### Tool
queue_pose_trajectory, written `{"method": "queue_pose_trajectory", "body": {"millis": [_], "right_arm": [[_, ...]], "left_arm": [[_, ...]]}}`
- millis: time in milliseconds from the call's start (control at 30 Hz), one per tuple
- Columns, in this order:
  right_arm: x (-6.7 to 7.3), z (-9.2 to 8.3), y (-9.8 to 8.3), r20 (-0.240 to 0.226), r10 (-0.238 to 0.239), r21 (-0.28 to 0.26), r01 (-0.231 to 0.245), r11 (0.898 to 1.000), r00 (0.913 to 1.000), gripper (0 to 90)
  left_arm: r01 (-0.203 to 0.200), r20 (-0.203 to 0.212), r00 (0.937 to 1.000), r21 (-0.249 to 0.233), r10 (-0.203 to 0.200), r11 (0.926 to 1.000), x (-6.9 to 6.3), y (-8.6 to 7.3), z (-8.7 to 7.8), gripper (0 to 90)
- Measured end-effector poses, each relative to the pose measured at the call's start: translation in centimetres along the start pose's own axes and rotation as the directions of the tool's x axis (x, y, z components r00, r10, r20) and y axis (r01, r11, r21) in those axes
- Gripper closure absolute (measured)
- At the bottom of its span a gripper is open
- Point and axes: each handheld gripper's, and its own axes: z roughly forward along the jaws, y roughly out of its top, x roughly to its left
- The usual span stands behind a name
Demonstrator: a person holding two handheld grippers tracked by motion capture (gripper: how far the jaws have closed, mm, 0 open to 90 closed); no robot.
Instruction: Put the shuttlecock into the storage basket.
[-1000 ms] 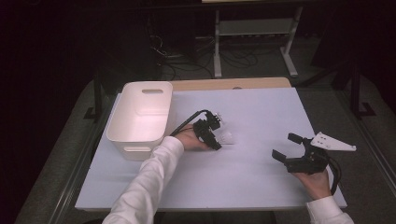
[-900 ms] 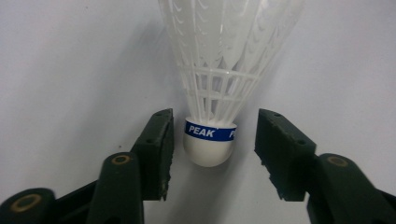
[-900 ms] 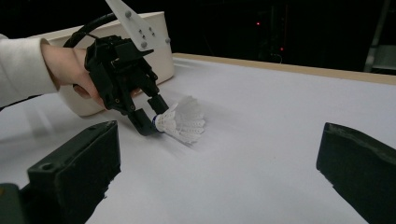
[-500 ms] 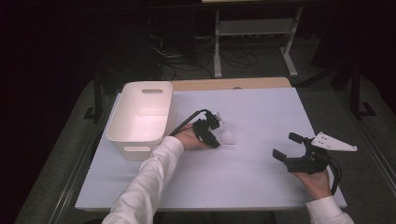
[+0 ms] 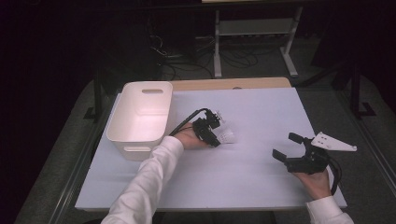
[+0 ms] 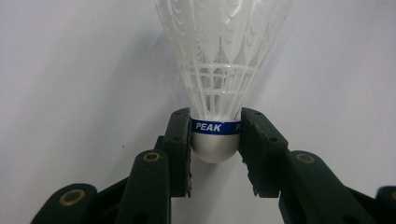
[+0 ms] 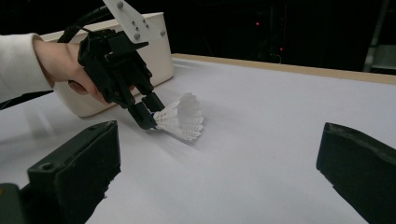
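Shuttlecock, white and plastic-skirted with a rounded cork nose and a blue band [image 6: 215,127], lay on the pale sheet covering the table [image 5: 261,112], just to the right of the white rectangular plastic bin [image 5: 140,116]. The left gripper [image 6: 215,140] had just been closing, and its black pads were clamped on the cork nose, one on each side at the blue band, with the skirt pointing away from the hand. From the right gripper view the skirt [image 7: 181,116] appeared to rest on the sheet, or barely above it; I could not tell which. The right gripper [image 5: 286,145] sat well apart near the table's right edge, its jaws spread wide with nothing between them.

The main risk seemed to be the grip itself. The pads pressed on a curved, smooth dome, so a quick lift or a twist of the wrist could have squeezed the nose out forward and let the shuttlecock pop free. A second hazard was the skirt: if it dragged across the sheet during the lift, it might have levered the nose sideways in the pads. Should the bin be the goal, a low carry could have caught the skirt on the near rim.
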Motion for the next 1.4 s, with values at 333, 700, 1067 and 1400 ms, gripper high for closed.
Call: {"method": "queue_pose_trajectory", "body": {"millis": [333, 700, 1067, 1400], "right_arm": [[0.1, 0.0, 0.0, 0.001, 0.000, -0.001, 0.000, 1.000, 1.0000, 0.0], [0.0, 0.1, 0.0, -0.002, -0.005, -0.002, 0.005, 1.000, 1.0000, 0.0], [0.1, 0.1, 0.0, -0.006, 0.000, 0.004, 0.000, 1.000, 1.0000, 0.0], [0.0, 0.2, -0.1, -0.003, -0.003, 0.004, 0.003, 1.000, 1.0000, 0.0]], "left_arm": [[-0.011, -0.007, 0.9999, -0.010, 0.011, 0.9999, -0.4, 0.7, -1.8, 64.4], [-0.020, 0.011, 0.9997, 0.009, 0.020, 0.9998, -1.4, 1.3, -3.0, 64.5], [-0.031, 0.015, 0.9994, 0.000, 0.031, 0.9995, -2.4, 1.8, -4.6, 64.4], [-0.033, 0.003, 0.9994, -0.024, 0.033, 0.9992, -2.9, 2.1, -6.4, 64.4]]}}
